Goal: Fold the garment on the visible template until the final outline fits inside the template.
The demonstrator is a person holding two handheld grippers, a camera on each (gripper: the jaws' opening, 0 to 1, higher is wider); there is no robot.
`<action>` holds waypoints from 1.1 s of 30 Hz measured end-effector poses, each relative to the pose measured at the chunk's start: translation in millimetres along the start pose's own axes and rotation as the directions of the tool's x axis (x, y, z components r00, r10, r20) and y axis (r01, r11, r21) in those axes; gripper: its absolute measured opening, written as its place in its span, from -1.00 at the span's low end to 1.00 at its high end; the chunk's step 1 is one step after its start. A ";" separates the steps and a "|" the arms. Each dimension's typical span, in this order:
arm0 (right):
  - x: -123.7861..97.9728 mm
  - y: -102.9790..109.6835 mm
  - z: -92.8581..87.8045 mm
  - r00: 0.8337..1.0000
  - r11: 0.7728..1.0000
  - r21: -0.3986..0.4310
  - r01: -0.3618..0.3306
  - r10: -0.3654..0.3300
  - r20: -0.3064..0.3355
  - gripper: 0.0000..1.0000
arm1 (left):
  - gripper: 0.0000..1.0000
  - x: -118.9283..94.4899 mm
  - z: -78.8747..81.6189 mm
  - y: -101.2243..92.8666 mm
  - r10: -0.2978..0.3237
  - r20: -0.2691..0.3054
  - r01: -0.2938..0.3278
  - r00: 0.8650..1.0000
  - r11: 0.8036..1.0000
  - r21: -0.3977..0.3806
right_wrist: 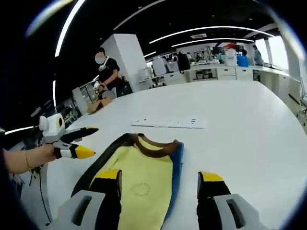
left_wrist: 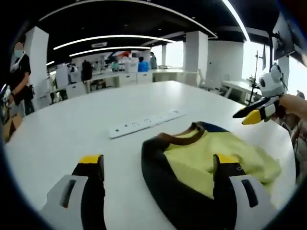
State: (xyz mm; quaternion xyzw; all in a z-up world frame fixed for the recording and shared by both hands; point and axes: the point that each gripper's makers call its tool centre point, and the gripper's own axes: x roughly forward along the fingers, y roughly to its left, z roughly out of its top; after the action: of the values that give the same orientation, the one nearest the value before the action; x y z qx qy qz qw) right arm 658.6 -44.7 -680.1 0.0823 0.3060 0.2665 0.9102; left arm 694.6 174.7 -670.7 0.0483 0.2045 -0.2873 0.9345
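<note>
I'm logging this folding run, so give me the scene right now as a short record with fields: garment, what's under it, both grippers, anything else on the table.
garment: yellow top with brown collar, lying on the table, partly folded
template: dark sheet under the garment, showing along its edge
table: white, round-edged
left gripper: jaws apart, holding nothing, over the garment's edge
right gripper: jaws apart, holding nothing, above the garment
other item: white power strip beyond the collar
background: person standing in an open office
</note>
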 end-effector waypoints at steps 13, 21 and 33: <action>-24.3 10.2 -39.4 0.999 0.999 0.043 -0.020 0.022 -0.050 0.12 | 0.98 -32.7 -9.8 -28.9 -0.056 0.001 0.056 0.998 0.998 0.006; -31.3 8.0 -63.3 0.997 0.997 0.083 -0.003 0.010 -0.079 -0.05 | 0.98 -54.2 -17.1 -43.8 -0.078 -0.016 0.079 0.997 0.997 0.015; -34.7 7.8 -83.0 0.995 0.993 0.113 0.021 -0.010 -0.101 -0.29 | 0.97 -76.7 -27.4 -56.7 -0.072 -0.026 0.073 0.997 0.997 0.023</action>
State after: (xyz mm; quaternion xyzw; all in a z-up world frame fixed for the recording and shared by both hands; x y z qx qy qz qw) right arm 582.1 -57.8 -726.3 0.1184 0.3669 0.2454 0.8895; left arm 595.7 173.1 -662.7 0.0558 0.2143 -0.3228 0.9202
